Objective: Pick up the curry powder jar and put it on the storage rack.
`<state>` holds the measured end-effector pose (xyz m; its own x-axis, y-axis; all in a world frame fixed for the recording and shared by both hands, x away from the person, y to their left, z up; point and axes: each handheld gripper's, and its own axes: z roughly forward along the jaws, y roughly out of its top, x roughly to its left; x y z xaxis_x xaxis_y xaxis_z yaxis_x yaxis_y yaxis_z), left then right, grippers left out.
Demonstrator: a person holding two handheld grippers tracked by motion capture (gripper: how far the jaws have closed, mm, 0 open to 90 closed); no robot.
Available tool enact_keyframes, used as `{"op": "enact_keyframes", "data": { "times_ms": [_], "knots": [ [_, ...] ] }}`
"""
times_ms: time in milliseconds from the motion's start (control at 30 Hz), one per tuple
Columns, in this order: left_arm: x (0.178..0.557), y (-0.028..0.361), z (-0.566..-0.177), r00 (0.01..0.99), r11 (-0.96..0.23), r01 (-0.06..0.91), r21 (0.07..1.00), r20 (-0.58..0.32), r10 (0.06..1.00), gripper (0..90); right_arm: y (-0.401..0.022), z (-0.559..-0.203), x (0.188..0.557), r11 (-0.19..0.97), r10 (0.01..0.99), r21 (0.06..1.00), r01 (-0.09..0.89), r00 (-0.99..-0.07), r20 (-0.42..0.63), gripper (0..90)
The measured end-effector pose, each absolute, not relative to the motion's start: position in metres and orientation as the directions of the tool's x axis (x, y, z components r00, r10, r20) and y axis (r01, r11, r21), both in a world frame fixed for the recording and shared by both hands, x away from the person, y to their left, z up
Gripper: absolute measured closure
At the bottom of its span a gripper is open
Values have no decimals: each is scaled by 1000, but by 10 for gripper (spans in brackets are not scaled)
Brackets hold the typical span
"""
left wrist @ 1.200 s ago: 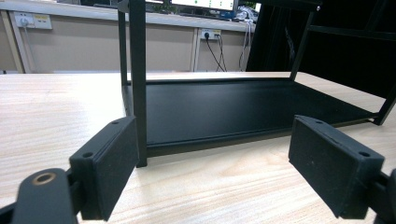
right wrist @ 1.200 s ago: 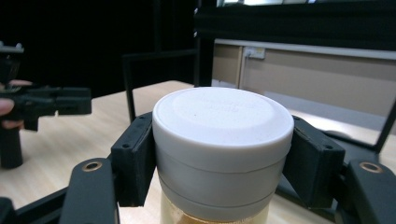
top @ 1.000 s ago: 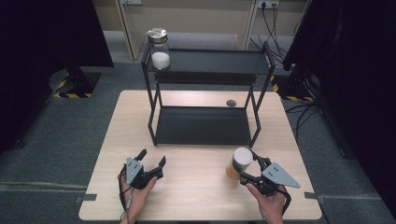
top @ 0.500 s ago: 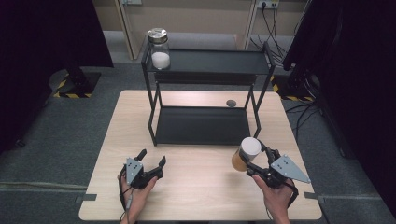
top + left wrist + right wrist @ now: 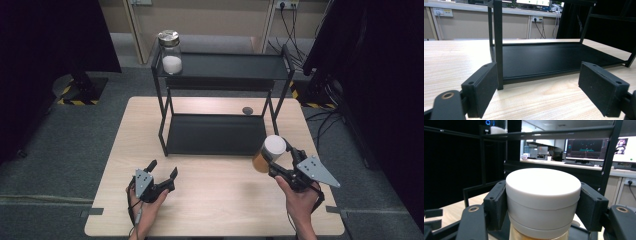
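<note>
Jars numbered two around one black two-tier rack (image 5: pixel 220 131) on the table (image 5: pixel 215 200): a glass jar (image 5: pixel 170 51) at the top shelf's left edge and a white-lidded jar (image 5: pixel 268 153) pinched aloft by the right gripper (image 5: pixel 284 160), while the left gripper (image 5: pixel 161 172) hung spread over open tabletop.

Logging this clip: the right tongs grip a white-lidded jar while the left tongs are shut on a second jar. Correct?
Not quite. The left tongs are open and empty, as the left gripper view shows. The right tongs do grip the white-lidded jar.
</note>
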<state>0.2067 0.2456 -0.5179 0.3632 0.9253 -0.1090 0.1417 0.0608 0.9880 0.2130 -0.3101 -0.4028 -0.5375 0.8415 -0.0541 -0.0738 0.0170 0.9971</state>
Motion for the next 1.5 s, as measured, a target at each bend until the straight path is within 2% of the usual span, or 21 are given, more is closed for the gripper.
{"op": "enact_keyframes", "data": {
  "times_ms": [1500],
  "knots": [
    [207, 245, -518, 362, 64, 143, 988, -112, 925, 159, -302, -345, 241, -11, 877, 988, -156, -476, -65, 339]
  ]
}}
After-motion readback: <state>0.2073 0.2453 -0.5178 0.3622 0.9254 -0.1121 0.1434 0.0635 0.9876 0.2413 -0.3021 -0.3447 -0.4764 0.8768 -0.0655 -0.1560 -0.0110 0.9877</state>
